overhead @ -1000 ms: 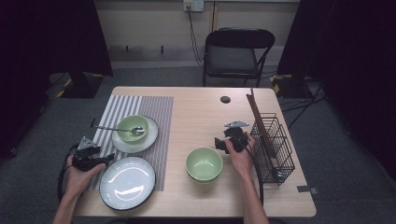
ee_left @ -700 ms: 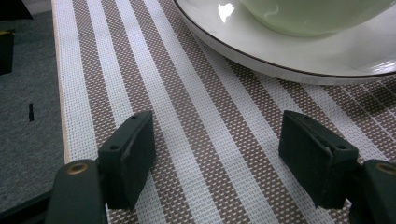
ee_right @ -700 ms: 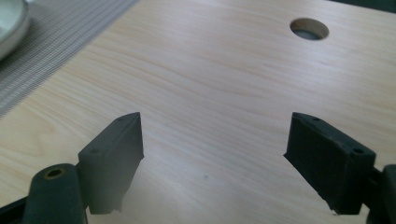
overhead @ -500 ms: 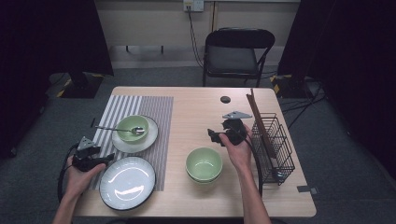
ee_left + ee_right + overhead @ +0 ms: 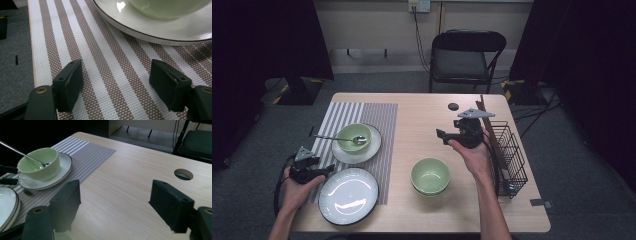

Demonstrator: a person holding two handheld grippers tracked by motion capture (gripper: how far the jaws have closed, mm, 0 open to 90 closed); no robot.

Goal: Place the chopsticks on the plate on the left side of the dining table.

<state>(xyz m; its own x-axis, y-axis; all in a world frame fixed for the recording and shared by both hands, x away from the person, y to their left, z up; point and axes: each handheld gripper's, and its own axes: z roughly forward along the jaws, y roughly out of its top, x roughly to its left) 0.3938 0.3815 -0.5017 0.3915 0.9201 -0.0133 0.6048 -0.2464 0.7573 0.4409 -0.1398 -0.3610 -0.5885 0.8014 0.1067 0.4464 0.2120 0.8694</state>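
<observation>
my right gripper [image 5: 441, 135] hangs above the bare wood beyond the green bowl [image 5: 430, 175], its jaws spread with nothing between them and just now narrowing a little. my left gripper [image 5: 328, 169] sits low over the striped placemat [image 5: 105, 75], jaws apart, seemingly just beside the big plate [image 5: 348, 195].
</observation>
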